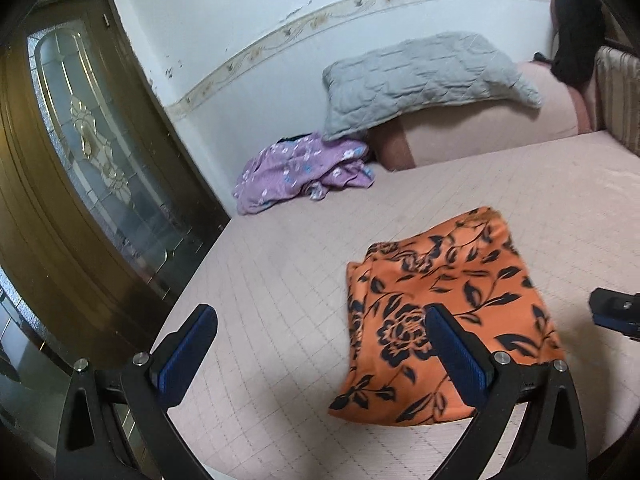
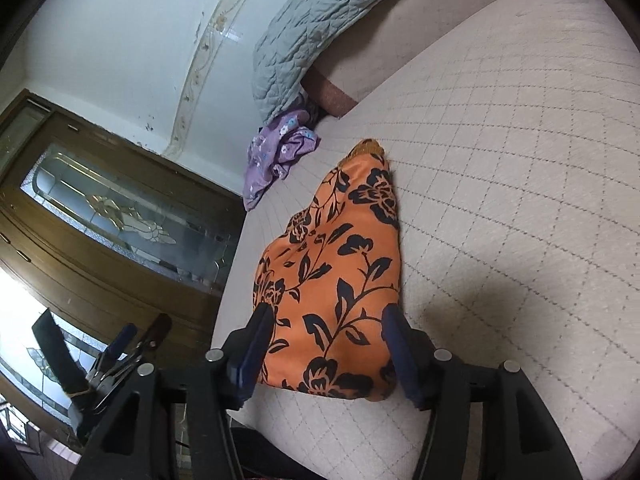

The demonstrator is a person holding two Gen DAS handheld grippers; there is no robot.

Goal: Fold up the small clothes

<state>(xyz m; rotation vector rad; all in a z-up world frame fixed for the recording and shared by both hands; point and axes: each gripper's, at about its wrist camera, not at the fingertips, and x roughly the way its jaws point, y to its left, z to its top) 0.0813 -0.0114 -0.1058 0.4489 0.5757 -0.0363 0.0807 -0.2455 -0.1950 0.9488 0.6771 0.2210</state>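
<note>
An orange garment with black flowers [image 1: 440, 292] lies folded flat on the pink quilted bed [image 1: 280, 280]. My left gripper [image 1: 320, 314] hovers over the garment's left edge, wide open with nothing between its blue pads. One of its fingers [image 1: 452, 344] hangs over the cloth. In the right wrist view the same orange garment [image 2: 336, 264] stretches away from me. My right gripper [image 2: 327, 314] straddles its near end. The cloth lies slack between the jaws and the pads do not press on it. A black part of the right gripper [image 1: 616, 316] shows at the picture's right edge.
A crumpled purple flowered garment [image 1: 300, 172] lies at the far corner of the bed by the wall. A grey quilted pillow [image 1: 424, 76] leans on a pink bolster [image 1: 500, 120]. A brown door with glass panels [image 1: 92, 184] stands left of the bed.
</note>
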